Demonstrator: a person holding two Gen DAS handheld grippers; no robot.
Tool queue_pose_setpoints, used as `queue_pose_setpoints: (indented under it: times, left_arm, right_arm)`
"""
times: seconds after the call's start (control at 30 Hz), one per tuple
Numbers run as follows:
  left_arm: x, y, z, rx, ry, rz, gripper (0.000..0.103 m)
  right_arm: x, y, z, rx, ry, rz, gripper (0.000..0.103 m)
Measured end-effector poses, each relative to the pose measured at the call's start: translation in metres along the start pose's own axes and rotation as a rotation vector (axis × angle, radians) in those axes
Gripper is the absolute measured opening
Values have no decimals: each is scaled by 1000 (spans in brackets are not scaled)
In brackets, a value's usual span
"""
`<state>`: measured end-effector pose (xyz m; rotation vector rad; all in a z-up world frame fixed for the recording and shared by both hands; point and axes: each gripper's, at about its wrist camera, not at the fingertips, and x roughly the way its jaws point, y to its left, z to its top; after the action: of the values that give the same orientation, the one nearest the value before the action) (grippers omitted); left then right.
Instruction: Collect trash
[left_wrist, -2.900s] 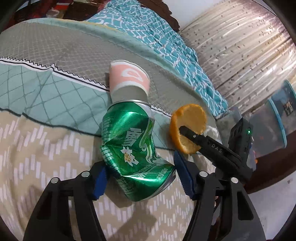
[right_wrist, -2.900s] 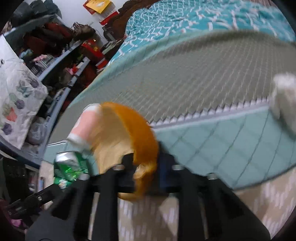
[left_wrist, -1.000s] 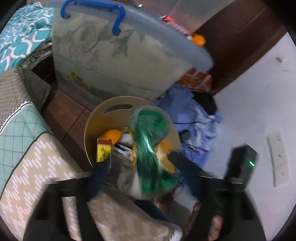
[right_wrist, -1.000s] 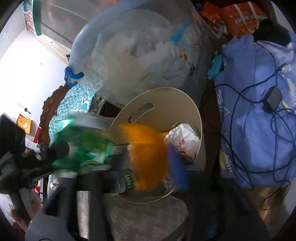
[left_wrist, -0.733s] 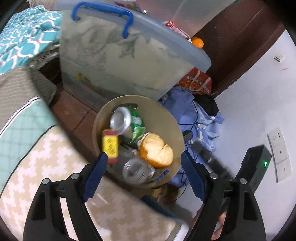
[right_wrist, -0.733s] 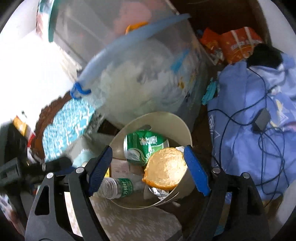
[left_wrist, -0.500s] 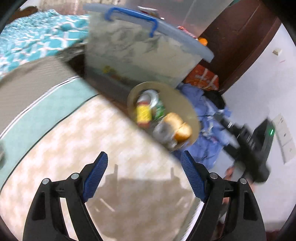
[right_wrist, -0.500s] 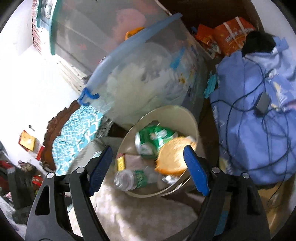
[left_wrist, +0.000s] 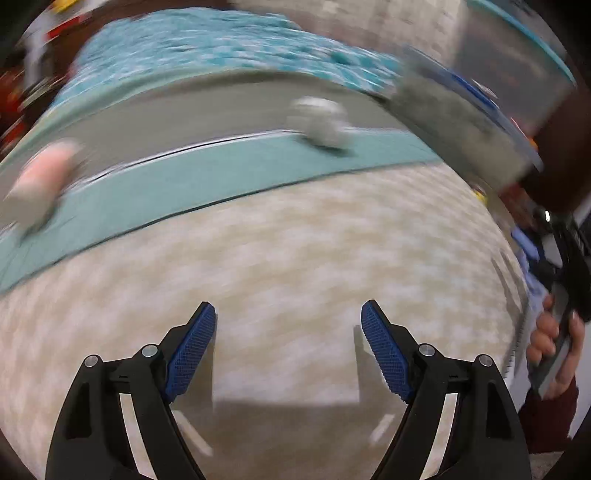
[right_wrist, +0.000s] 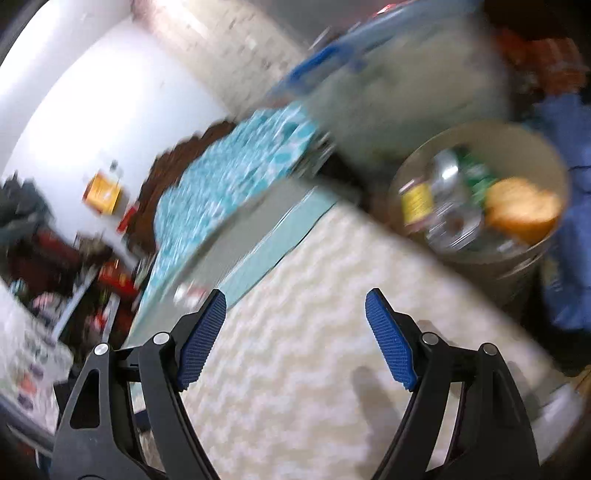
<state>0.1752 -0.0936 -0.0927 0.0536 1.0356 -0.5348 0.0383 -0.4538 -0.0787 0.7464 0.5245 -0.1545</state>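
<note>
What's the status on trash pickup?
Left gripper and right gripper open, empty. Orange peel in bin. Pink cup on bed. Nothing blocking.

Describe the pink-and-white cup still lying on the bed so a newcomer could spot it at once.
In the left wrist view, start at the bed and follow the teal band of the cover to its far left end. The blurred pink-and-white cup lies there on its side. The only other loose item, a crumpled white wad, sits far to its right and has no pink.

bedspread (left_wrist: 295, 258): matt woven cloth | tongs pads (left_wrist: 192, 347): ribbed blue rubber | bin (right_wrist: 532, 147): smooth plastic
</note>
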Motion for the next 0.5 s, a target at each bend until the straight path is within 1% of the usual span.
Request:
queue_pose_setpoints:
  times: [0.1,0.13,0.17,0.3,0.33,0.37,0.43,0.5]
  left_arm:
    - [-19,45,-15,-70,-32,132,77]
    - [-25,60,-20,-89,-44,154,77]
    - [-29,68,-24,-102,-51,175,77]
    - [-39,98,-35,-116,-74,314,77]
    - [-41,102,-37,-116,-79,329,77]
    - [-42,105,-39,-119,-85,323,78]
    - [-49,112,-41,-138,-104,282,78]
    - [-52,116,-42,-146,-115,261,79]
  right_arm:
    - [25,35,-25,-67,88,22,78]
    - [34,48,-35,-96,121,27,78]
    - [41,59,-44,-122,150,31,78]
    - [62,93,-75,-201,235,30,78]
    - [65,101,-82,-221,248,23,78]
    - [66,107,-86,-238,249,17,78]
    - [69,115,-94,-255,253,2,79]
    - [68,118,-99,-268,245,-19,79]
